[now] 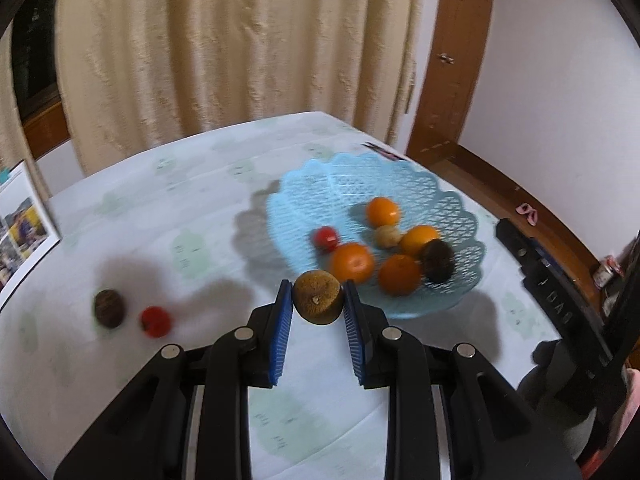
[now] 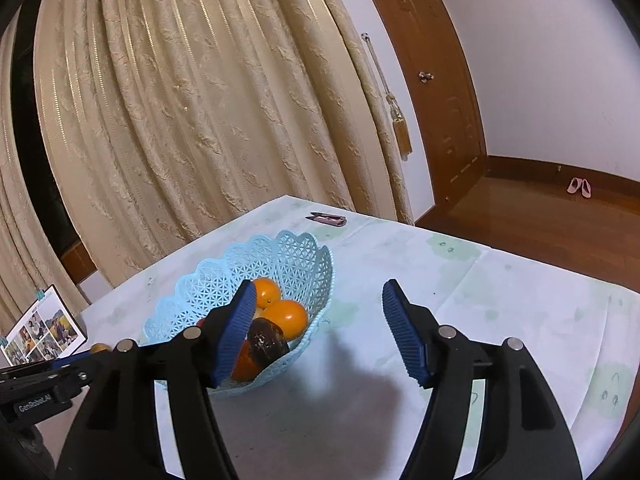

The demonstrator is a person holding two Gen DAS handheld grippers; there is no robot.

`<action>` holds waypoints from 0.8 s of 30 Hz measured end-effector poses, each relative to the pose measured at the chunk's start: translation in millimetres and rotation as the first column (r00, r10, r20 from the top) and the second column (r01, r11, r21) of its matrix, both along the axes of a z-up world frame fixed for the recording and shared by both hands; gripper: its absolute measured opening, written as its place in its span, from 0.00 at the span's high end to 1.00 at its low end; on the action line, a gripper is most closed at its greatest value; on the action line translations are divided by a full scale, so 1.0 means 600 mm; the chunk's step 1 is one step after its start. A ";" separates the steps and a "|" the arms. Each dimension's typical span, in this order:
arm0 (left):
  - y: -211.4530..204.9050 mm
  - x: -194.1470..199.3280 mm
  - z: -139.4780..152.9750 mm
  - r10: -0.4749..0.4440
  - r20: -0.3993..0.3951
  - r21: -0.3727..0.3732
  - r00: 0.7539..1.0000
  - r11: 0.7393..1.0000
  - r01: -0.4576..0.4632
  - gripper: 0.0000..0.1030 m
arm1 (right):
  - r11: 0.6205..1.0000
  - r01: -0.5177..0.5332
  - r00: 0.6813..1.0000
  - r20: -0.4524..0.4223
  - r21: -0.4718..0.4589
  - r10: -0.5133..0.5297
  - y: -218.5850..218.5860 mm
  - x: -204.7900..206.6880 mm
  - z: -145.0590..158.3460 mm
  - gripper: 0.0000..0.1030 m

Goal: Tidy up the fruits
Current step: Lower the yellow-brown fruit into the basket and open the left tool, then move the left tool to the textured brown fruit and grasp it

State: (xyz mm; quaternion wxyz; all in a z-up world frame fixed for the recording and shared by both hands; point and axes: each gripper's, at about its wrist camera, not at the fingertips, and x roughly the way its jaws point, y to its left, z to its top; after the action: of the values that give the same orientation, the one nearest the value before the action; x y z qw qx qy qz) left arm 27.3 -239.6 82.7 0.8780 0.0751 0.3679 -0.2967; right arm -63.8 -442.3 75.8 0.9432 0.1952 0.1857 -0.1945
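Note:
My left gripper is shut on a brown kiwi and holds it above the table, just in front of the light blue lattice basket. The basket holds several oranges, a red tomato, a pale round fruit and a dark fruit. On the cloth at the left lie a dark brown fruit and a red tomato. My right gripper is open and empty, just right of the basket; its left finger hides part of the fruit.
The table carries a pale patterned cloth. A photo calendar stands at the left edge. A small pink clipper lies at the far edge. Curtains hang behind; a wooden door is at the right.

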 end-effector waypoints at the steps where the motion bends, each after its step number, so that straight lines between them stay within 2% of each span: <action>1: -0.010 0.000 -0.001 -0.013 -0.005 -0.004 1.000 1.000 0.013 0.75 | 1.000 0.001 1.000 0.000 0.002 -0.001 -0.001 0.000 0.000 0.35; 6: -0.043 0.003 -0.006 -0.055 -0.015 -0.021 0.998 0.998 0.055 0.71 | 1.000 0.001 1.000 -0.003 0.004 -0.001 -0.001 0.000 0.000 0.35; 8: -0.044 0.010 -0.008 -0.051 -0.027 -0.035 0.998 0.998 0.050 0.49 | 1.000 -0.001 1.000 -0.004 0.005 0.001 -0.001 -0.002 0.000 0.35; 16: 0.000 0.032 0.003 0.035 -0.011 -0.052 0.999 0.998 -0.035 0.47 | 1.000 -0.001 1.000 -0.004 0.005 0.001 -0.001 -0.005 0.001 0.35; 19: 0.017 0.035 0.008 0.075 0.008 -0.034 0.997 0.997 -0.074 0.44 | 1.000 0.003 1.000 -0.004 0.008 -0.003 -0.002 -0.006 0.001 0.35; 22: 0.037 0.037 0.013 0.108 0.036 -0.021 0.994 0.994 -0.107 0.33 | 1.000 0.008 1.000 -0.002 0.009 -0.008 -0.002 -0.007 0.001 0.35; 24: 0.056 0.040 0.017 0.136 0.049 -0.017 0.989 0.991 -0.136 0.32 | 1.000 0.011 1.000 0.000 0.009 -0.011 -0.003 -0.007 0.001 0.35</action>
State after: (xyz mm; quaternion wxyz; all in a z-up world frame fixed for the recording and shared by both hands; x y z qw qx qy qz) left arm 51.6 -205.9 92.7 0.9056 0.0513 0.3481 -0.2367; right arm -67.9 -444.0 76.3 0.9411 0.2007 0.1856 -0.1991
